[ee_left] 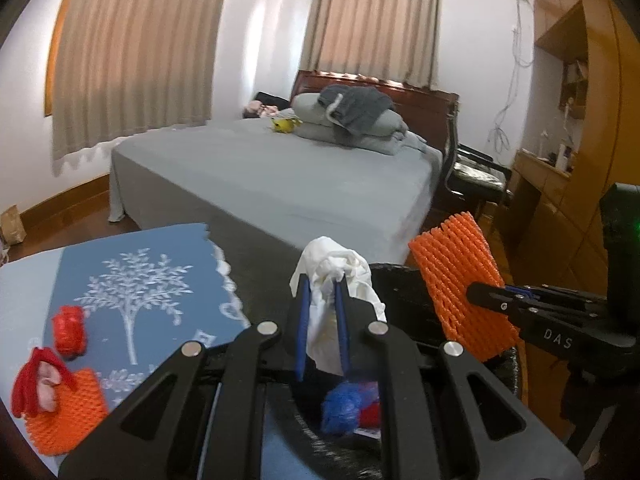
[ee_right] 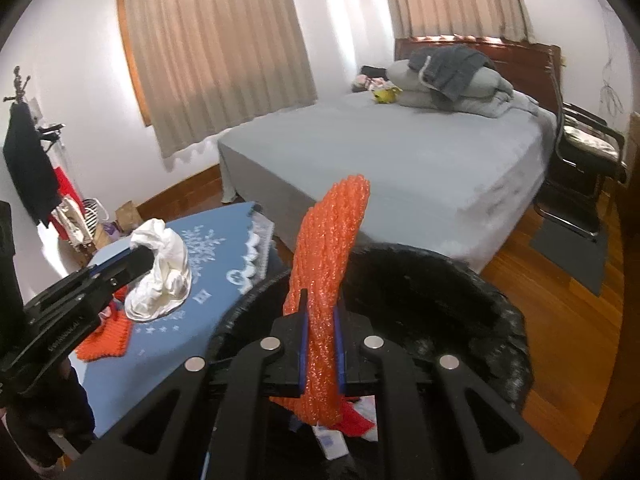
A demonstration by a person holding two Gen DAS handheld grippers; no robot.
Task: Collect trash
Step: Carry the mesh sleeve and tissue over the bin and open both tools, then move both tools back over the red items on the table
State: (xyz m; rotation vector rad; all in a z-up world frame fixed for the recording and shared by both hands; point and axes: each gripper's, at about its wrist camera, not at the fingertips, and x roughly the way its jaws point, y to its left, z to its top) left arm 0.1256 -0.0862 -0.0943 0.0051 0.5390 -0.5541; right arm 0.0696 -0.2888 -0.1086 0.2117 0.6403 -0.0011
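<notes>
Left tool (ee_left: 322, 284) pinched shut on a crumpled white tissue (ee_left: 332, 276), held at the rim of the black bin (ee_right: 440, 280). Right tool (ee_right: 320, 316) clamped on an orange foam net (ee_right: 328, 260), hanging over the bin mouth.

Both look light and soft; they squash under grip, so a mid-body pinch holds fine, and they'll probably drop slowly.

Bin already holds blue and red scraps (ee_left: 344, 404) plus some white paper.

Left on the worktop (ee_left: 100, 256): red wrapper (ee_left: 70, 330), another orange net (ee_left: 64, 412) with a red string bundle (ee_left: 34, 376) on it.
</notes>
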